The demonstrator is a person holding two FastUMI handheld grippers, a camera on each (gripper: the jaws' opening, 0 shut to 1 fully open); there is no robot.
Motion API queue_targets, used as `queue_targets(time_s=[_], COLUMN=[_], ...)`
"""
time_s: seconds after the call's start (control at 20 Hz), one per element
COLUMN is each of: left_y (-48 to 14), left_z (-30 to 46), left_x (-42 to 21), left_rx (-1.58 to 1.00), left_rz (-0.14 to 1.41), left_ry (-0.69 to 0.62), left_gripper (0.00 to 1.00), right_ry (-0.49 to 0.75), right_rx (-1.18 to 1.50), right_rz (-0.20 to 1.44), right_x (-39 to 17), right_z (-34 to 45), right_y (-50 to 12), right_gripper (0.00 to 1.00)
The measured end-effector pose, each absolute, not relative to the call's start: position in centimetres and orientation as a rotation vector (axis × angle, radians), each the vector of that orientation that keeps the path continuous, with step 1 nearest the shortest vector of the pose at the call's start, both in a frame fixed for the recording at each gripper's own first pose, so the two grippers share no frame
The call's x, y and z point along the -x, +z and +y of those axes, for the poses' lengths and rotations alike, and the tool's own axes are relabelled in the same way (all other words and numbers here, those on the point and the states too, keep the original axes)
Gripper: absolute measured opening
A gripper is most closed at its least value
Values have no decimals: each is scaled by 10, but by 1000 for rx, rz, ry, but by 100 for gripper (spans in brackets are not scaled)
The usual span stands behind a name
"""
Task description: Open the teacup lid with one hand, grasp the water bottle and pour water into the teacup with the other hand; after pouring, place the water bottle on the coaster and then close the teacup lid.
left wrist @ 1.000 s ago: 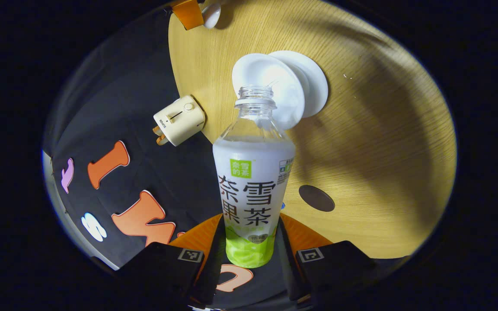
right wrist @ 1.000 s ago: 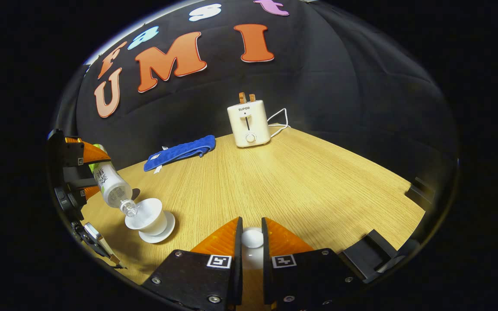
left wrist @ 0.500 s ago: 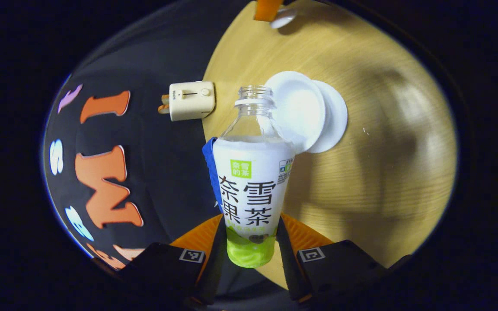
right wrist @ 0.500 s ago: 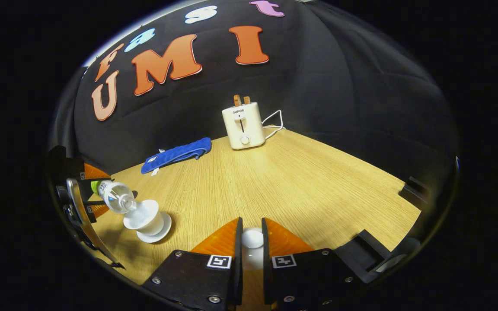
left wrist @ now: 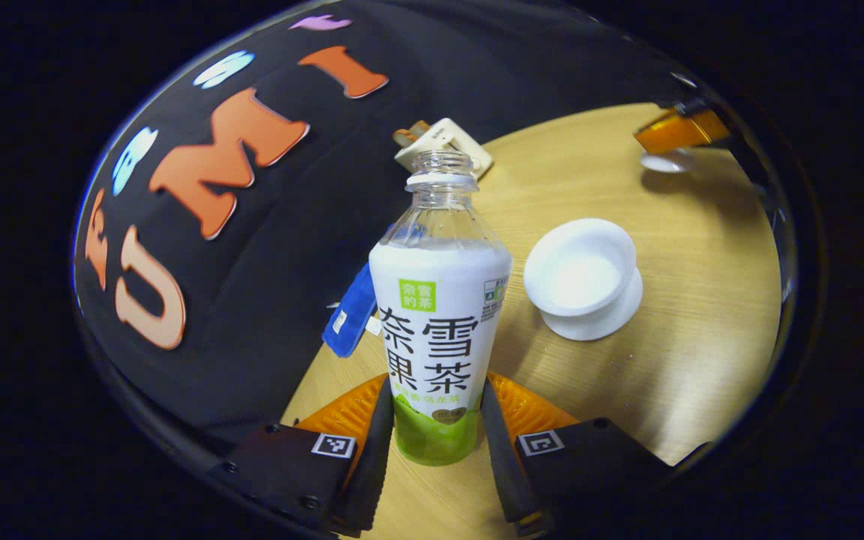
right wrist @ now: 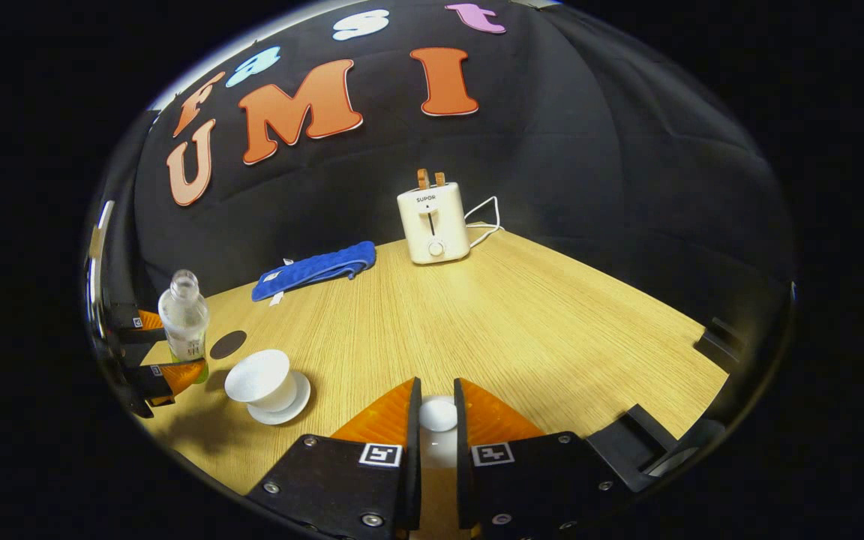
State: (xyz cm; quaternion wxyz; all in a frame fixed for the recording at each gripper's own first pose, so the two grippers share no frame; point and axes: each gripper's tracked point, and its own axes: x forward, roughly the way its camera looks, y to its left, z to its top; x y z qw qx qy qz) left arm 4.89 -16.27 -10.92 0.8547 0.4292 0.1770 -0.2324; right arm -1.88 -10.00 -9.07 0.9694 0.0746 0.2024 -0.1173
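Now, step in hand: pouring looks finished, so the job is to set the water bottle (left wrist: 439, 300) on the coaster (right wrist: 228, 344)
Left gripper (left wrist: 432, 439): both orange fingers press the bottle's lower, green part; jaws parted just by the bottle's width, bottle standing upright along them, cap off, neck clear
Right gripper (right wrist: 436, 420): jaws nearly closed on the knob of the teacup lid (right wrist: 438, 414), held above the table (right wrist: 522, 322) well apart from the cup
Teacup (right wrist: 258, 377): open, sitting in its white saucer (right wrist: 286, 409); in the left gripper view it lies just to the right of the bottle
Coaster position: a dark round disc on the wood, just behind the cup and beside the bottle as seen from the right gripper view; whether the bottle's base is over it yet I cannot tell
Doing it well: keep the bottle vertical since it is uncapped, carry it clear of the cup rim, centre the base over the disc, lower until it rests flat, then part the fingers evenly so neither drags it sideways
Risk: a tilted release could tip the bottle toward the open cup
Other things: a toaster (right wrist: 432, 223) and a blue cloth (right wrist: 316, 268) lie at the far edge, out of the way
After that: lid goes back on the cup
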Motion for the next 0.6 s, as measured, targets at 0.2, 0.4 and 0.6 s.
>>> queue_targets(time_s=[0.2,0.4,0.6], left_y=[-109,-106,-100], left_z=[-179,-195,-219], left_x=[-51,-61,-61], left_rx=[-646,-407,-161], left_rz=[333,301,314], left_ry=[-395,-340,-346], left_gripper=[60,60,64], right_ry=[-232,-225,-226], right_rx=[-137,-128,-114], right_rz=[409,413,422], right_x=[19,16,13], right_z=[-96,-90,-87], right_y=[-87,-86,-86], right_gripper=[19,19,19])
